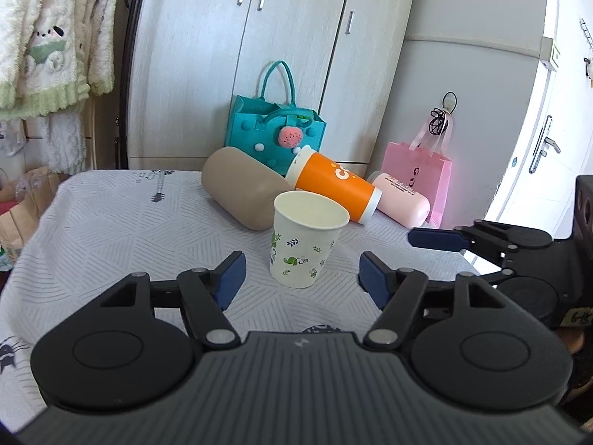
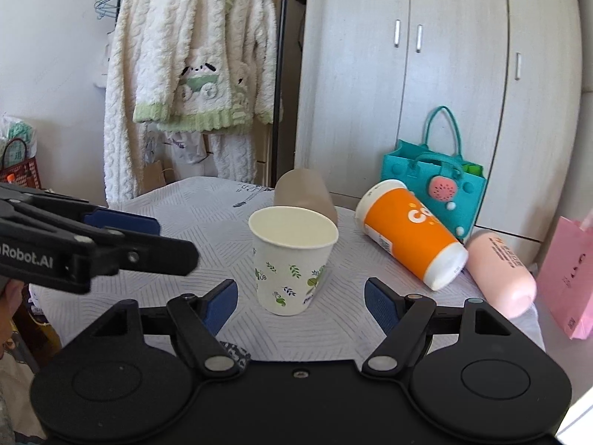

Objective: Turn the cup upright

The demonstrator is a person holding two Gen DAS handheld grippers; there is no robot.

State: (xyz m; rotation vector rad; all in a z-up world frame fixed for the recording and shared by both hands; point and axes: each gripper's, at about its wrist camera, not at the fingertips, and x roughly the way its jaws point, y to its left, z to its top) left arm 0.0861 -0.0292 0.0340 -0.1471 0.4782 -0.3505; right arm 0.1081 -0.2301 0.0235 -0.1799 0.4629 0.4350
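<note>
The fingers (image 1: pixel 231 278) of the left gripper (image 1: pixel 300 278) are spread wide and hold nothing; the fingers (image 2: pixel 381 304) of the right gripper (image 2: pixel 300 302) are likewise spread wide and hold nothing. The paper cup (image 1: pixel 307 239) (white, with a green leaf print) stands upright, mouth up, on the patterned cloth of the desk (image 1: pixel 122 230), at 12 o'clock from each gripper and between the two blue pads without touching either. In the left wrist view the right gripper's fingers enter at 3 o'clock, beside the cup and clear of it. In the right wrist view the left gripper enters at 9 o'clock, also clear of the cup. Behind the cup lie three containers on their sides: a tan bottle (image 1: pixel 241 187) at 11 o'clock, an orange cup (image 1: pixel 335 189) at 1 o'clock, and a pink bottle (image 1: pixel 402 200) at 2 o'clock. The orange cup rests against the tan bottle. A teal bag (image 1: pixel 274 129) stands behind them, at the wardrobe (image 1: pixel 296 55).
</note>
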